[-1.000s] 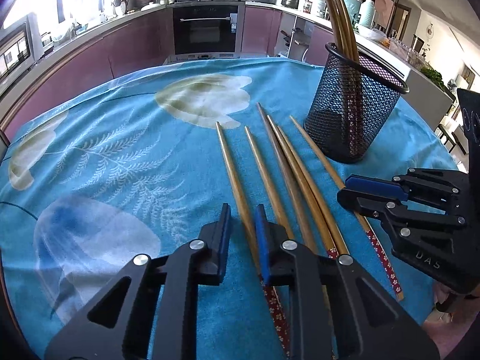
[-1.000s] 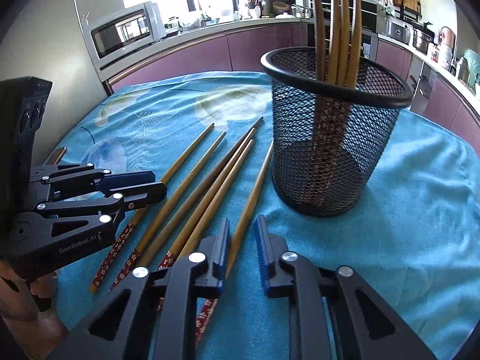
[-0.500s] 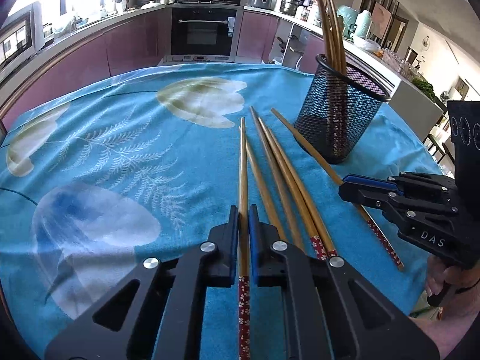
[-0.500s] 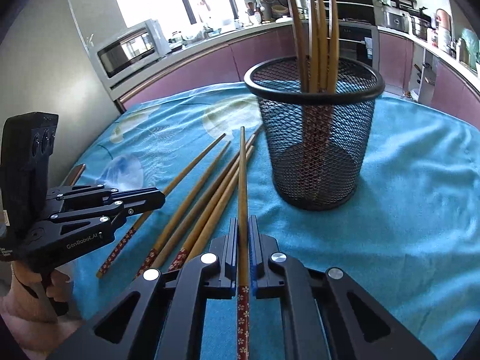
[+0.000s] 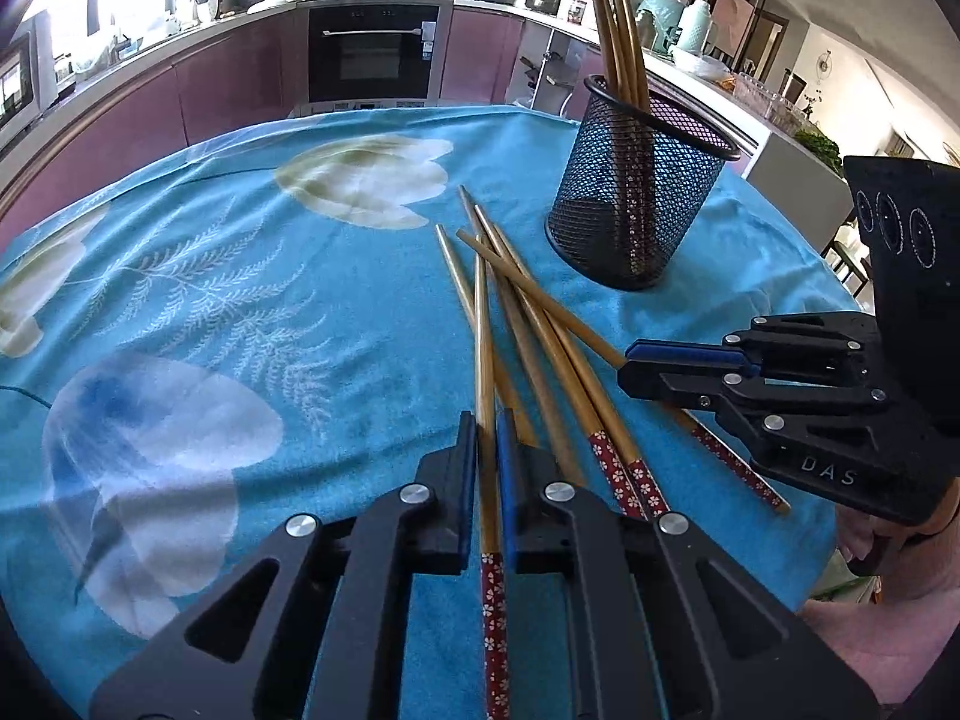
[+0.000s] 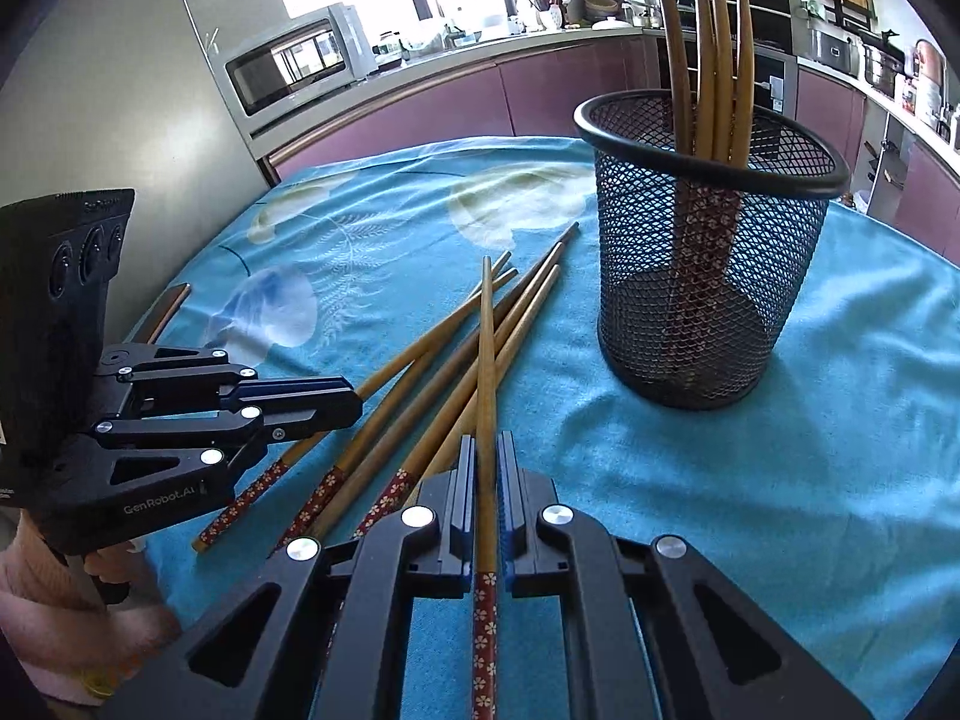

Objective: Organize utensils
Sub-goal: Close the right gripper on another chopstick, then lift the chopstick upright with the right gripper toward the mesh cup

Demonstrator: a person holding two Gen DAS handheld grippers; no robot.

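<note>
The table I work at wears a blue cloth (image 5: pixel 252 276) printed with pale flowers and ferns, and it fills most of both wrist views. Toward the cloth's far right edge in my left view stands the black mesh cup (image 5: pixel 636 204), upright, with 4 chopsticks (image 6: pixel 714 48) standing in it, their tapered tips up and their red patterned ends down against the mesh. My left gripper (image 5: pixel 487 468) is pinching 1 chopstick (image 5: pixel 483 348) between its blue pads just above the red floral end, its jaws pressed together on the stick, and that stick runs straight ahead over the cloth toward the middle. My right gripper (image 6: pixel 486 480) likewise has its jaws clamped on 1 chopstick (image 6: pixel 486 360), gripped just above its red end, the tip pointing out over the cloth to the left of the cup. In the left view my right gripper (image 5: pixel 678 360) shows from the side near the cloth's right edge, holding its stick slanted across the others. Between the 2 grippers, near the cloth's near edge, 3 loose chopsticks (image 5: pixel 558 354) lie fanned on the cloth, red ends toward me, crossing under the 2 held ones, well short of the cup.
</note>
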